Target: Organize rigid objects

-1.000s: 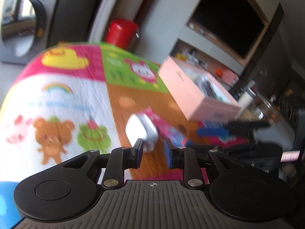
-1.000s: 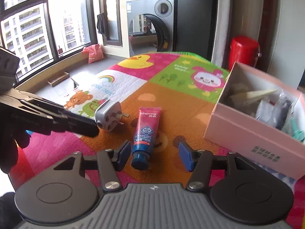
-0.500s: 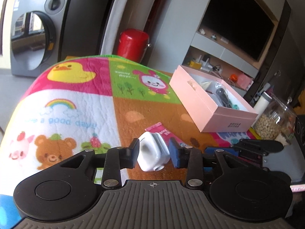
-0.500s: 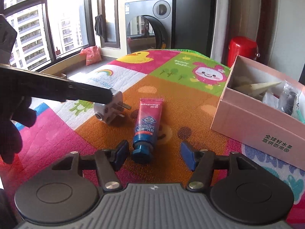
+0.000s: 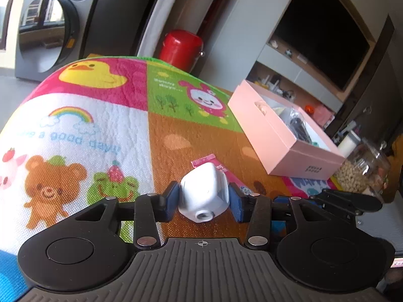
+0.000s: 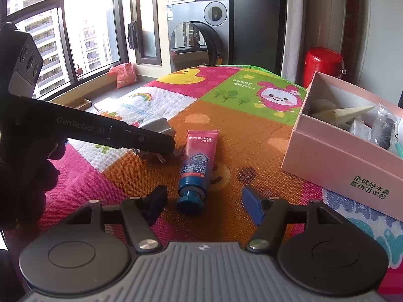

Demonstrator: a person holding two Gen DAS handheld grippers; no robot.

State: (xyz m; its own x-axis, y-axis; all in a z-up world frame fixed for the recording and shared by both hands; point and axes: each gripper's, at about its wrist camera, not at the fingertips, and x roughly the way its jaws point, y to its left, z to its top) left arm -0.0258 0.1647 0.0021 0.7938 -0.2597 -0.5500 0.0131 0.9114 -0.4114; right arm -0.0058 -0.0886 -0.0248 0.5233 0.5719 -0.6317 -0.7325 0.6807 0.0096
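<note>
Left gripper point(image 5: 204, 198) has just been opening; its blue pads now flank the white plug adapter point(image 5: 204, 196) lying on the play mat point(image 5: 75, 130), apparently touching, grip unconfirmed. Right gripper point(image 6: 204, 203), also widening, stands empty around the toothpaste tube point(image 6: 197, 163); the pink box point(image 6: 340, 161) awaits both.

1. It was a home, a lived-in flat; a front-loading washing machine point(image 6: 199, 32) stood far ahead of the right gripper.
2. A children's cartoon play mat point(image 5: 105, 115) lay under both grippers.
3. A wall-mounted television point(image 5: 320, 32) hung ahead and right of the left gripper.
4. Tall windows point(image 6: 63, 32) at the right gripper's left showed apartment towers.
</note>
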